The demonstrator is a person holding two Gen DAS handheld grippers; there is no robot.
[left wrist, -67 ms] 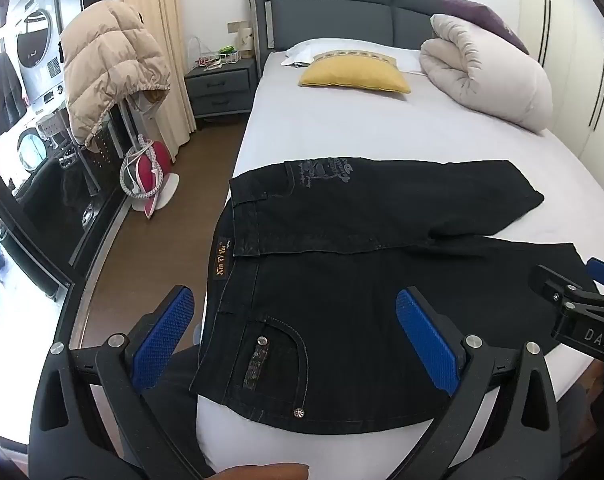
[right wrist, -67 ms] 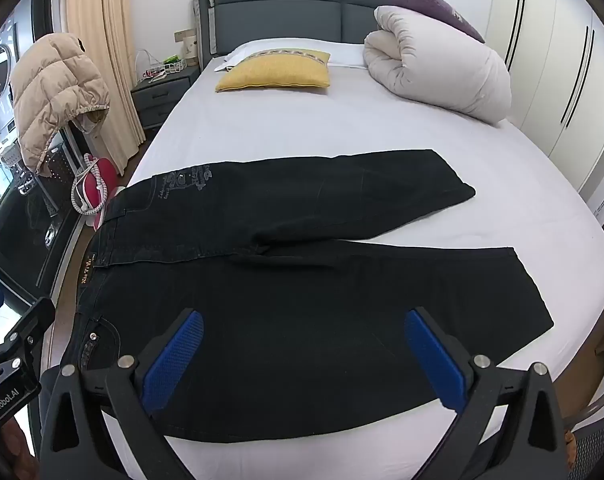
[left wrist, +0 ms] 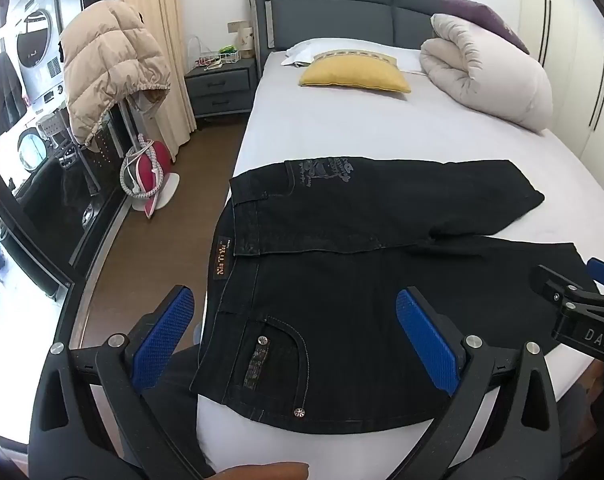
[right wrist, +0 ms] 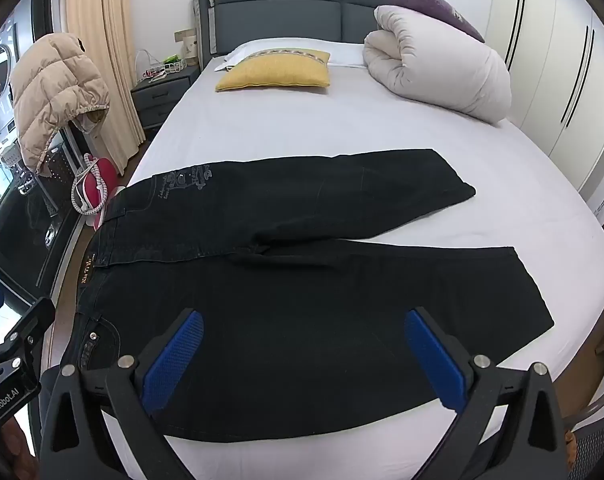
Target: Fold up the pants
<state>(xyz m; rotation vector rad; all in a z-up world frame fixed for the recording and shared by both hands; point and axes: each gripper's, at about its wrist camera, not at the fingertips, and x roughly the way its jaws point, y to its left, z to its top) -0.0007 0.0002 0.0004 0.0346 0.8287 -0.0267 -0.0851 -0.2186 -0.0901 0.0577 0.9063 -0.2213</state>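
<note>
Black jeans (left wrist: 342,280) lie spread flat across the near part of the white bed (left wrist: 342,128), waist to the left, both legs running right. They also show in the right wrist view (right wrist: 302,300). My left gripper (left wrist: 298,328) is open and empty, held above the waist and back pocket. My right gripper (right wrist: 302,352) is open and empty above the near leg. The right gripper also shows at the right edge of the left wrist view (left wrist: 582,312), and the left gripper at the left edge of the right wrist view (right wrist: 10,360).
A yellow pillow (left wrist: 354,74) and a rolled white duvet (left wrist: 490,76) lie at the head of the bed. A beige puffer jacket (left wrist: 110,68) hangs on a stand at the left, over a red iron (left wrist: 150,168) on the wooden floor. A grey nightstand (left wrist: 220,88) stands beside the headboard.
</note>
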